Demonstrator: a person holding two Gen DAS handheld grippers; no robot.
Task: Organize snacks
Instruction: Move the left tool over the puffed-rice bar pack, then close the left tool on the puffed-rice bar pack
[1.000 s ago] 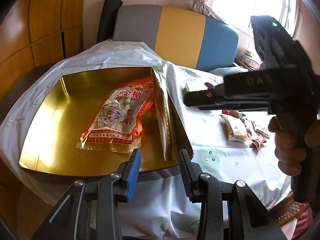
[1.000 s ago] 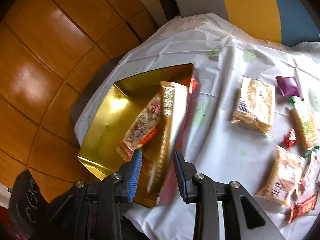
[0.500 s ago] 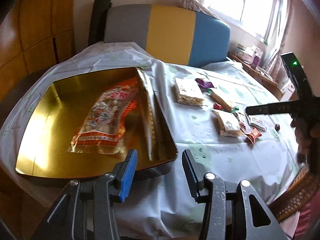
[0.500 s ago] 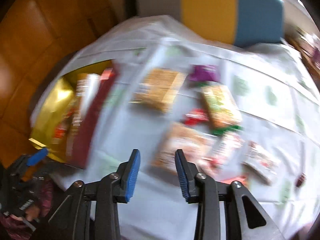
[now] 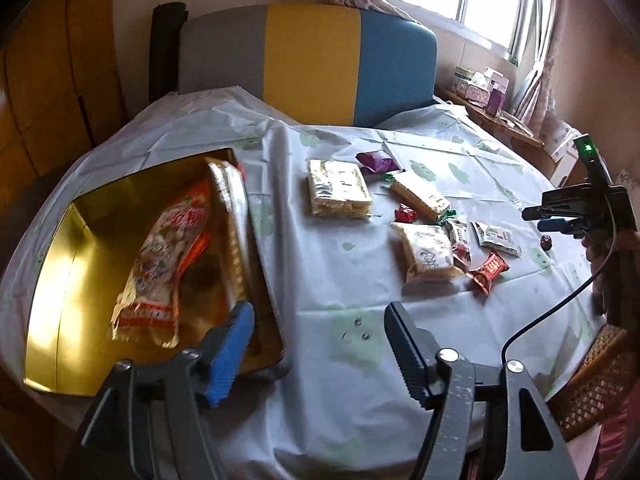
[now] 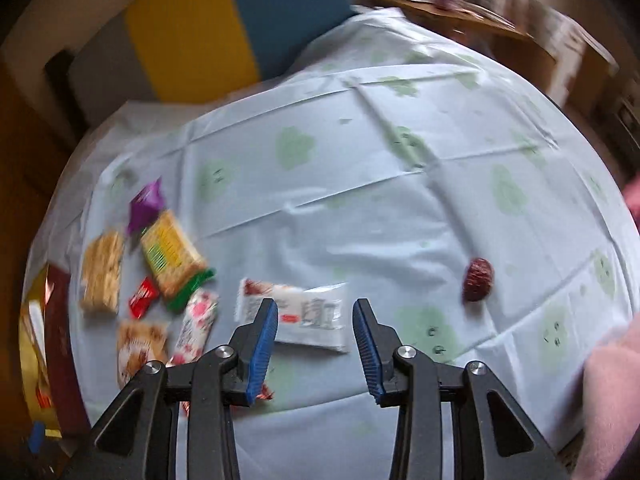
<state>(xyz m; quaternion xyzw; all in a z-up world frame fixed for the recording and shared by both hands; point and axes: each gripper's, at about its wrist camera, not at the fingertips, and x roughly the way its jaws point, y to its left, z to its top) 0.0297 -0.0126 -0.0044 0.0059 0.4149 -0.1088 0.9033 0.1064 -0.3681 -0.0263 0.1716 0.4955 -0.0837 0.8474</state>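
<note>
We judge the flat white plastic snack sachet (image 6: 306,318), low in the frame's centre on the pale green-printed tablecloth (image 6: 360,160), light, limp and slippery; we would pinch it across its short width. Our right gripper (image 6: 316,338) hovers just above it, jaws wide and empty. Our left gripper (image 5: 320,350) waits wide at lower centre, beside the gold metal tray (image 5: 52,292) holding an orange snack bag (image 5: 168,256).

Glossy gold metal tin (image 5: 52,272); creased plastic tablecloth (image 6: 360,184); shiny foil snack wrappers (image 5: 488,270).
</note>
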